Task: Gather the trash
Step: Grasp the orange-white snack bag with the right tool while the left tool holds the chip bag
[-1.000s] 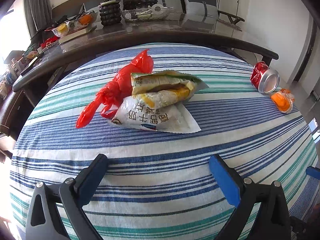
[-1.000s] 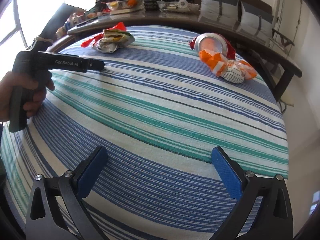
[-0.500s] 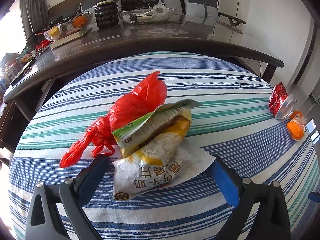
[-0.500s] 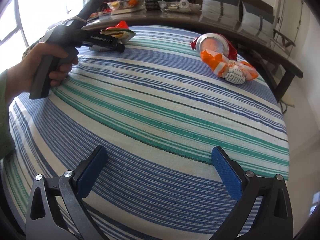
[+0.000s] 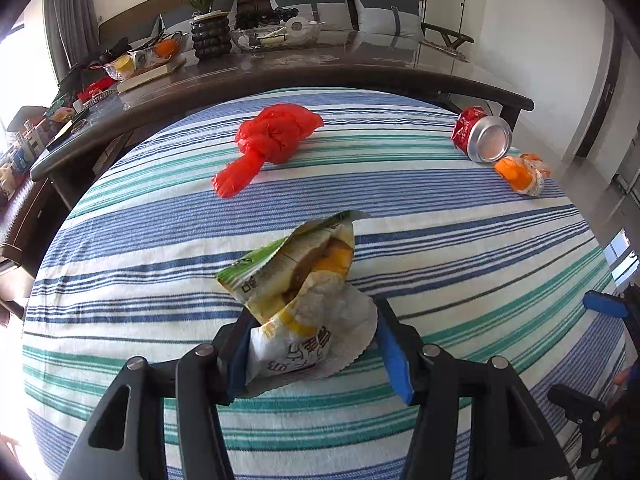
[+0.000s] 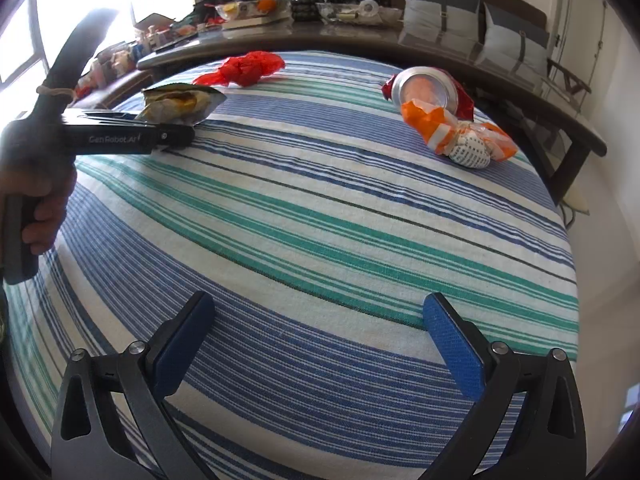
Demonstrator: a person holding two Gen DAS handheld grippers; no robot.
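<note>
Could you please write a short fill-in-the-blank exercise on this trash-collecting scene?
1. The left gripper, jaws closing, has the ____ between its pads.
2. The red plastic bag lies on the ____ tablecloth.
3. The crushed can lies beside an ____ wrapper.
4. The right gripper holds ____.

Missing: snack packet; striped; orange; nothing

A striped cloth [image 5: 460, 248] in blue, green and white is covering the near surface beneath and ahead of both tongs. Beyond it, well ahead of the tongs, a dark glossy desk [image 5: 360, 66] is curving across the view. A potted plant [image 5: 204, 12] in a dark ribbed pot is standing on it, ahead and left of the left tongs. A glass bowl of fruit [image 5: 140, 58] is sitting further left. Grey cushions [image 6: 440, 14] are leaning behind the desk, ahead and right of the right tongs.
</note>
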